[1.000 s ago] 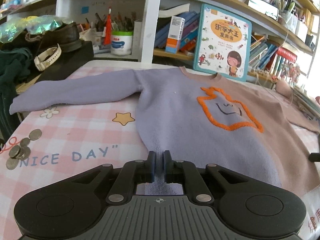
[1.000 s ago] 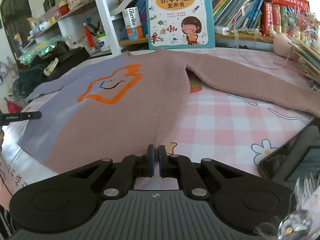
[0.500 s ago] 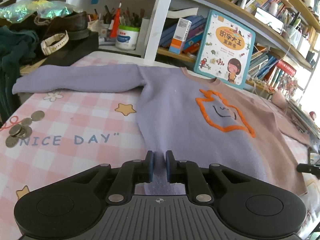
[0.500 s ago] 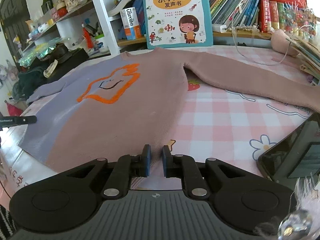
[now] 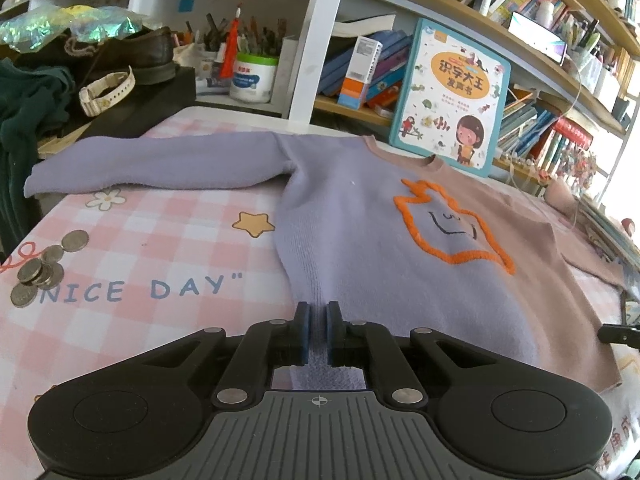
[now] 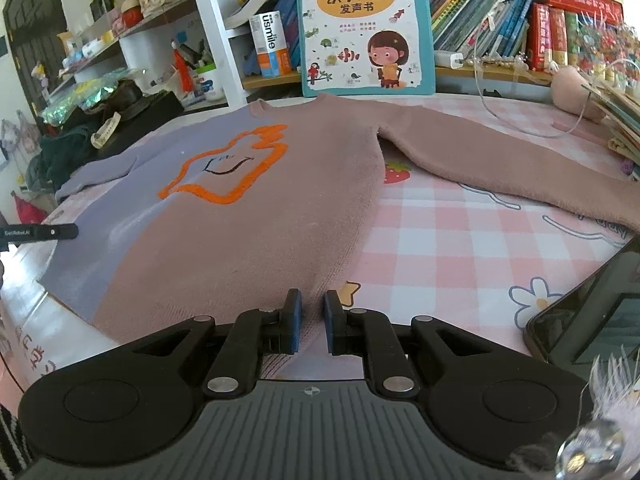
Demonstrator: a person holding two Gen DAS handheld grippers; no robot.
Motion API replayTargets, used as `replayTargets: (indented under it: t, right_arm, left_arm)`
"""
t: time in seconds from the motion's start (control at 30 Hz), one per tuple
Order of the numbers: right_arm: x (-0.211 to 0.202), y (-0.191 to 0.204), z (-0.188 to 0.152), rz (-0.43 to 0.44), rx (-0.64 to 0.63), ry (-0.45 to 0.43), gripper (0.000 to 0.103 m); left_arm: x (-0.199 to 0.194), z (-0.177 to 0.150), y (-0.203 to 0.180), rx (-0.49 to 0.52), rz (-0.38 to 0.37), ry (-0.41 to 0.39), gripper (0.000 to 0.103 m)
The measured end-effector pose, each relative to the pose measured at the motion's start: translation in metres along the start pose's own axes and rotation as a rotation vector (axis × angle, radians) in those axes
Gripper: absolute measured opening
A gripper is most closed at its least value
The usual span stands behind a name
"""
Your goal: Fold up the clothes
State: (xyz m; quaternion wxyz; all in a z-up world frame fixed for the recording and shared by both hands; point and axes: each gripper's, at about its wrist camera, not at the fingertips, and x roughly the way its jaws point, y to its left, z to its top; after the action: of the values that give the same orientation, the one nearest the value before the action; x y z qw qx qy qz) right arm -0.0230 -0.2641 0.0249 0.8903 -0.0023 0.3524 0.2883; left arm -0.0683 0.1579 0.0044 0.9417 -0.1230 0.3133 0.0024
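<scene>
A sweater, half lilac and half dusty pink with an orange star outline, lies flat on the pink checked tablecloth with both sleeves spread out (image 5: 360, 216) (image 6: 280, 200). My left gripper (image 5: 318, 332) sits over the lilac hem corner, its jaws slightly apart with hem fabric between them. My right gripper (image 6: 312, 326) sits over the pink hem corner, its jaws a little apart with the hem between them. The left gripper's tip (image 6: 40, 233) shows at the left edge of the right wrist view.
Several coins (image 5: 40, 268) lie on the cloth at left. A children's book (image 5: 452, 96) leans on the shelf behind the collar. A dark tablet (image 6: 592, 308) lies at right. Dark clothes and a shoe (image 5: 132, 56) are piled far left. Bookshelves stand behind.
Both grippers went from shut to slightly open at the hem corners. The sweater stays flat on the cloth.
</scene>
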Motion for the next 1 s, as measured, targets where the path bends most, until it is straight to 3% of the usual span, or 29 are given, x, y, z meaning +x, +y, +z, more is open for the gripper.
replayTargets:
  t: [0.23,0.4,0.5,0.57,0.87,1.0]
  right_arm:
    - [0.001,0.002,-0.001,0.003,-0.021,-0.001,0.015]
    - [-0.003,0.003,0.003,-0.030,-0.049,-0.026,0.031]
    - [-0.006,0.004,0.007,-0.042,-0.071,-0.059,0.044]
    - [-0.008,0.006,0.010,-0.050,-0.091,-0.081,0.051]
    - [-0.008,0.008,0.015,-0.064,-0.123,-0.132,0.078]
    - [-0.006,0.008,0.016,-0.099,-0.127,-0.152,0.081]
  left_arm:
    - [0.000,0.001,-0.004,0.028,0.020,0.000,0.009]
    - [-0.013,0.006,-0.010,0.027,0.007,-0.064,0.014]
    - [-0.020,0.012,-0.017,0.035,-0.008,-0.105,0.029]
    - [-0.021,0.014,-0.022,0.041,-0.008,-0.127,0.052]
    - [-0.013,0.011,-0.037,0.081,0.008,-0.143,0.081]
    - [-0.013,0.011,-0.042,0.094,0.043,-0.167,0.086]
